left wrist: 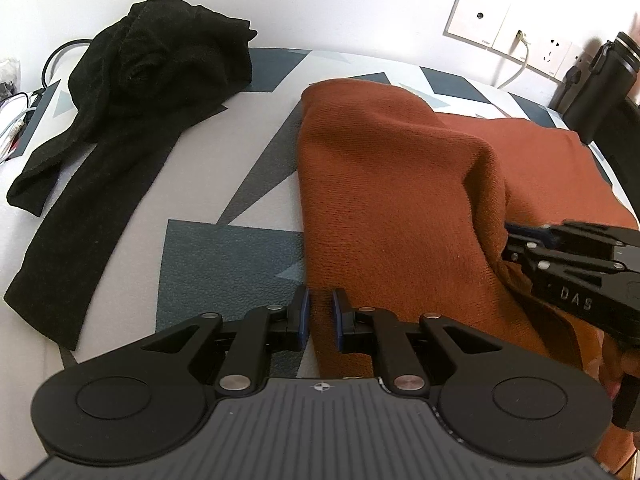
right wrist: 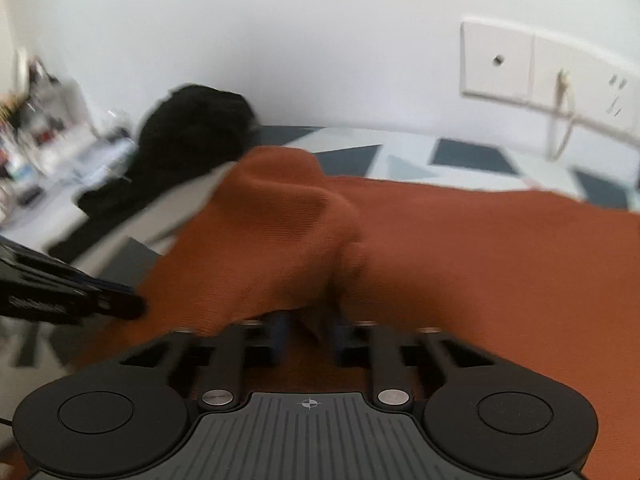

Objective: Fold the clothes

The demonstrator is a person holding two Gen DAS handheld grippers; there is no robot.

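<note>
A white wall with a row of socket plates [left wrist: 516, 36] backs a worktop covered in a grey, white and dark-teal geometric mat [left wrist: 224, 256].

Left gripper [left wrist: 320, 314]: jaws parted with a narrow gap, blue pads bare, nothing grasped. It straddles the near left edge of the rust-orange knit garment [left wrist: 384, 208], with the hem between the pads but not pinched.

Right gripper [right wrist: 308, 332]: the view is blurred and a raised fold of the orange knit drapes over the fingertips. The fingers stand apart, and cloth seems to lie between them, but whether they grip it cannot be told. In the left view this tool enters from the right edge, its tip buried in the raised fold.

The garment occupies the right half of the worktop, reaching toward the far right corner; its left part is lifted into a hump, the rest lying flat. A crumpled black knit garment [left wrist: 132, 92] lies well apart at the far left corner, one long limb trailing toward the near left edge. A black flask [left wrist: 604, 76] stands at the far right edge.

Judged step: carrying one side of the orange garment over to make a fold. To do it well, the left jaws should close on the hem before any pull, both tools should travel level and together, and the carried edge should be laid parallel to the flat edge so the knit does not bunch.
</note>
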